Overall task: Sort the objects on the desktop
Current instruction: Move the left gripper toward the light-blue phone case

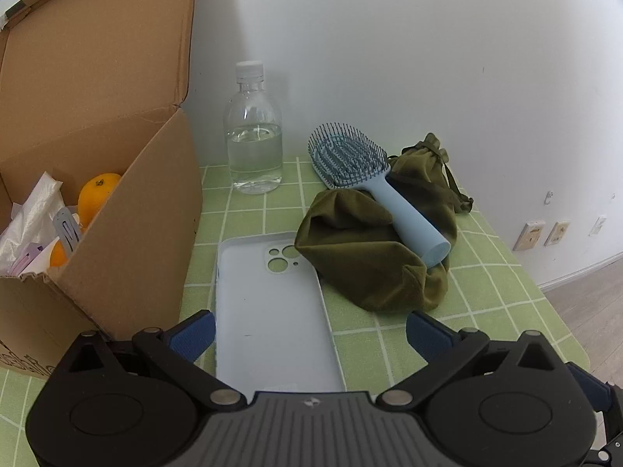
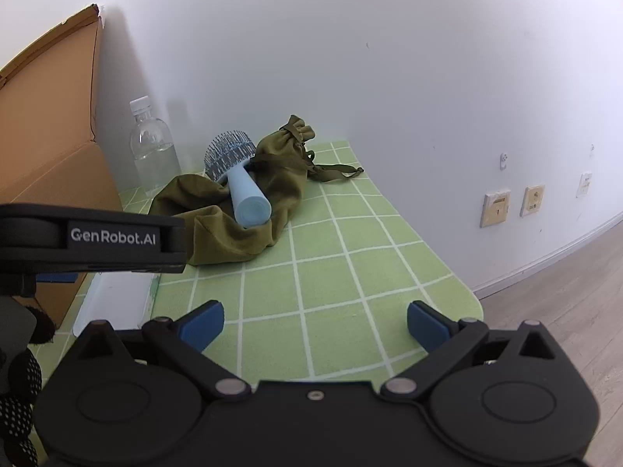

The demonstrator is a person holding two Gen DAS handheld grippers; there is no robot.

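A pale blue phone case [image 1: 272,303] lies flat on the green checked mat, between the wide-open fingers of my left gripper [image 1: 311,334]. A light blue hairbrush [image 1: 373,183] rests on an olive drawstring bag [image 1: 366,245]. A water bottle [image 1: 255,132] stands by the wall. A cardboard box [image 1: 117,202] on the left holds oranges [image 1: 97,194], plastic wrap and small items. In the right wrist view my right gripper [image 2: 315,323] is open and empty over bare mat, with the brush [image 2: 241,186], bag [image 2: 241,210] and bottle [image 2: 153,148] ahead.
The mat's right edge [image 2: 459,272] drops off to a wooden floor [image 2: 564,311]. The white wall stands close behind the objects. The left gripper's body [image 2: 89,237] crosses the left of the right wrist view, above the phone case [image 2: 117,299].
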